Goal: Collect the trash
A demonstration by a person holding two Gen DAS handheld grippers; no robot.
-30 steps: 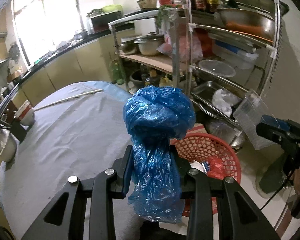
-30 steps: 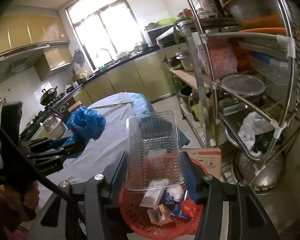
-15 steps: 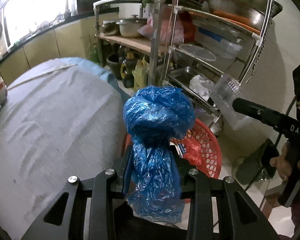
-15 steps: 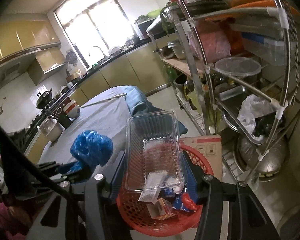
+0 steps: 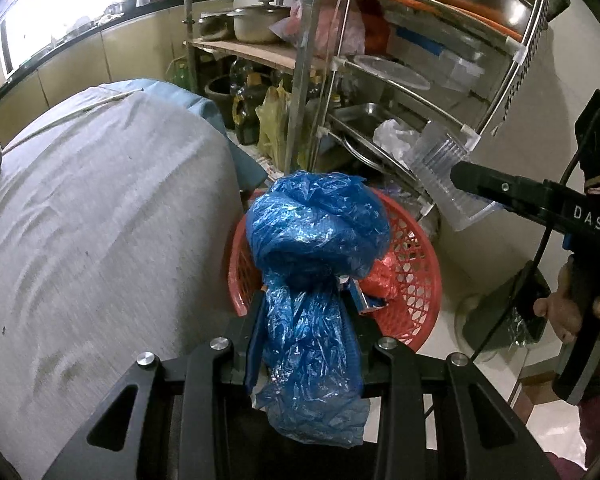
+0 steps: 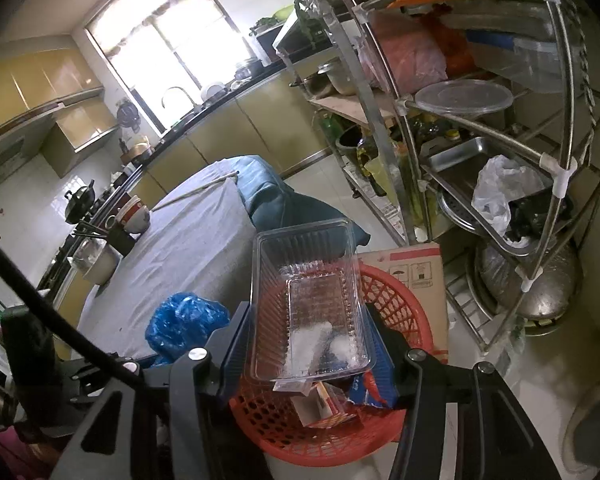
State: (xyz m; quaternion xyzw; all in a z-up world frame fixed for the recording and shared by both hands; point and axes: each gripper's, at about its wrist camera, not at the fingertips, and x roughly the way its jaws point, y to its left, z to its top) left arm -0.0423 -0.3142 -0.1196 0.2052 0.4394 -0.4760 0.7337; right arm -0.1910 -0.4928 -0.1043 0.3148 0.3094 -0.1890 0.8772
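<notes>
"DAS" on the right claw (image 5: 456,172)

The left tongs (image 5: 305,320) were tilted steeply downward, their black fingers (image 5: 252,344) clamped on the neck of a crumpled blue plastic bag (image 5: 316,240). The right tongs (image 6: 306,332) were angled down less steeply, closed on a clear ribbed plastic tray (image 6: 308,300). A hand (image 5: 568,304) was seen gripping the right handle.

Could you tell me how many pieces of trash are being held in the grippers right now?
2: a crumpled blue plastic bag in the left gripper, and a clear plastic clamshell tray in the right gripper, both above the red mesh basket.
</notes>
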